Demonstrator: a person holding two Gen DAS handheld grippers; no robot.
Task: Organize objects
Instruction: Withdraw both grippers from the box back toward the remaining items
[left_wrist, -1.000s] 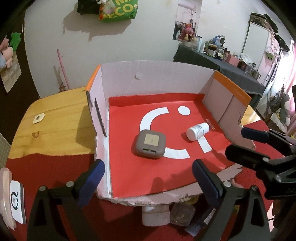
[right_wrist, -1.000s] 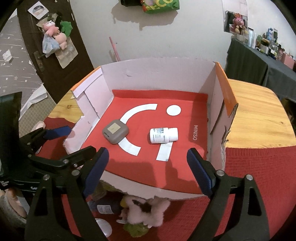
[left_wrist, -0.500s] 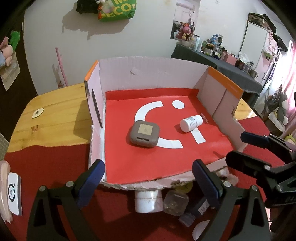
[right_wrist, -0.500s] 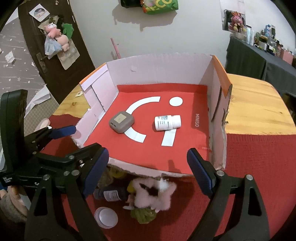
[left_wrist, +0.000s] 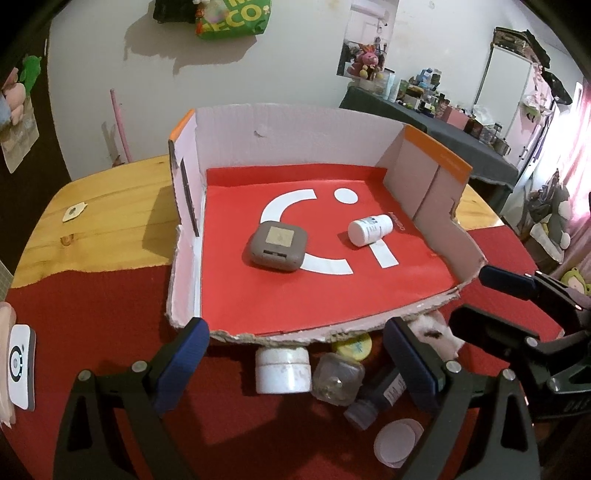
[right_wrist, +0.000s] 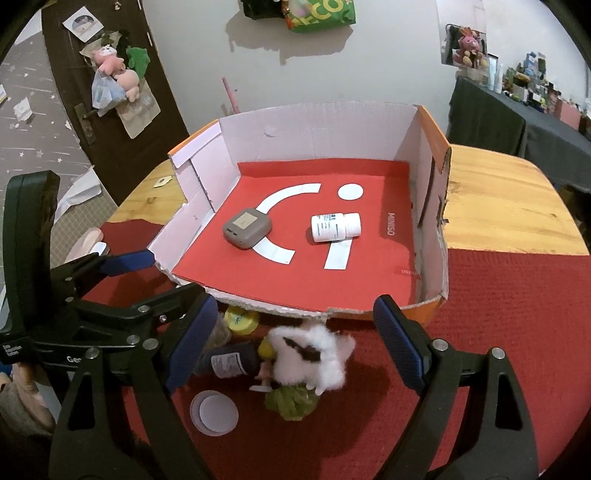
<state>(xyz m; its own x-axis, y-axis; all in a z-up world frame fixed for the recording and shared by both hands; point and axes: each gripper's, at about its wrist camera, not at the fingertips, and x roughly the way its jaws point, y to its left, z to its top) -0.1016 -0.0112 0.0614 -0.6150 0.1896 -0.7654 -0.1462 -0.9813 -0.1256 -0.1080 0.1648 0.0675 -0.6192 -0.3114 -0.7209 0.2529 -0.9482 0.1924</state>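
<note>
Both of your grippers hang empty over the red cloth, jaws spread wide, with nothing between the blue pads. Your left gripper and your right gripper both point at the torn front edge of the cardboard box, which sits at twelve o'clock from each.

Two things are already inside the box on its red liner: a grey square case toward ten o'clock and a white pill bottle lying on its side just beside it, its long axis running three to nine o'clock in the right wrist view.

What is left to sort lies in a huddle on the cloth, tight against the box's front edge. From your left wrist view, a white jar sits almost dead centre between the jaws, upright as far as the fisheye lets you judge, touching a clear squat bottle at its three o'clock. A dark bottle lies on its side beyond that, long axis running roughly from one to seven o'clock, under your right finger.

From your right wrist view, the white fluffy toy lies centred between the jaws, with a green leafy thing at its six o'clock and a white lid at eight o'clock.

So your left hand is nearer the jar, your right nearer the toy; each needs only a straight descent.
</note>
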